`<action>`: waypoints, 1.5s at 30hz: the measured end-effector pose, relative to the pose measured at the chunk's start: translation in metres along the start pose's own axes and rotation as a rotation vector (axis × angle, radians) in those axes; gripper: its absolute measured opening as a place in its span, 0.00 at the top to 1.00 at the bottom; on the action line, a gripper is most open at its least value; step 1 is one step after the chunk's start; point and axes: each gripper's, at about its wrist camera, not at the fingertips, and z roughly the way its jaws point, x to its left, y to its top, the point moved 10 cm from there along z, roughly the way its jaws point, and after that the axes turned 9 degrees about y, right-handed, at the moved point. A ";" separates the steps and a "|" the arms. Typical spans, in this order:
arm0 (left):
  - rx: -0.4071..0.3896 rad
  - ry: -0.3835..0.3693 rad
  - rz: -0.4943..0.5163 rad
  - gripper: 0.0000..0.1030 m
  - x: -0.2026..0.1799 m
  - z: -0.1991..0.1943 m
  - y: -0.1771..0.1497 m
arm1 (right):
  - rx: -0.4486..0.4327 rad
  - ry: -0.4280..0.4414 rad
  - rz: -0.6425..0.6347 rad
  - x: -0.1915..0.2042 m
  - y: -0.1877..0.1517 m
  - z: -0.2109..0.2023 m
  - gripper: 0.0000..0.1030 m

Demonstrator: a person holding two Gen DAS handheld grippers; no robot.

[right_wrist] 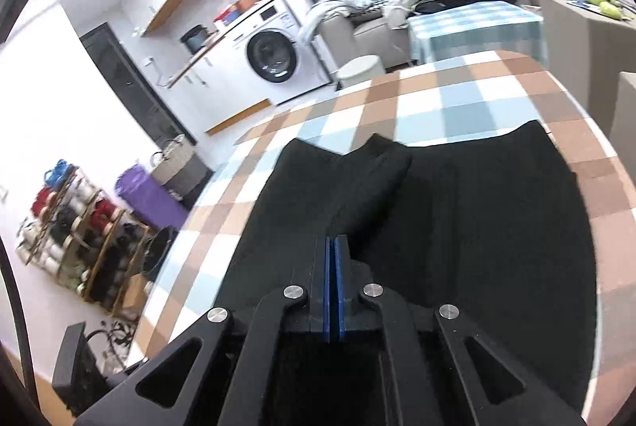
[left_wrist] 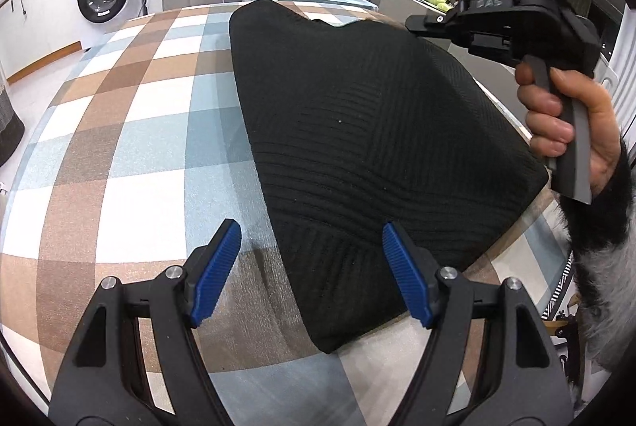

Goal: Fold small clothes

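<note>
Flat on the checked table point(left_wrist: 119, 147) lies a black ribbed knit garment point(left_wrist: 357, 147), folded into a broad shape that narrows toward the near edge. Seen from the left wrist, the left gripper point(left_wrist: 312, 275) hangs just above the near end of the cloth with its fingers point(left_wrist: 214, 275) spread wide: the blue pad on the left stands over bare tablecloth just beside the garment's left edge, while the one on the right stands over the knit itself. Neither pad can be seen pressing on the fabric, and nothing is caught between them.

At the upper right of that view a hand point(left_wrist: 564, 123) with a furry black cuff grips the handle of the right gripper point(left_wrist: 413, 24), whose tip sits at the garment's far right edge; whether it touches the cloth cannot be told from there.

From the right wrist, the right gripper point(right_wrist: 331, 243) has its fingers point(right_wrist: 342, 283) pressed together, blue pads face to face with no cloth visible between them. The black garment point(right_wrist: 477, 227) spreads below and ahead of them, a folded flap point(right_wrist: 381, 163) lying just beyond the tips.
</note>
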 end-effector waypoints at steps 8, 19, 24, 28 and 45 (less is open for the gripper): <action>0.011 0.009 0.000 0.30 0.000 0.002 -0.001 | 0.162 0.016 0.126 -0.034 -0.036 0.018 0.58; -0.005 -0.023 -0.019 0.30 0.001 -0.008 0.004 | 0.104 0.088 0.018 -0.006 -0.021 0.023 0.93; -0.014 -0.043 -0.019 0.28 -0.001 -0.009 0.006 | -0.038 -0.068 -0.061 -0.010 -0.004 -0.016 0.93; 0.028 -0.021 0.014 0.28 -0.004 -0.001 -0.002 | 0.071 -0.132 -0.031 -0.031 -0.024 0.012 0.91; 0.033 -0.008 -0.009 0.28 0.013 -0.009 -0.008 | 0.274 0.156 0.021 0.005 -0.159 -0.055 0.61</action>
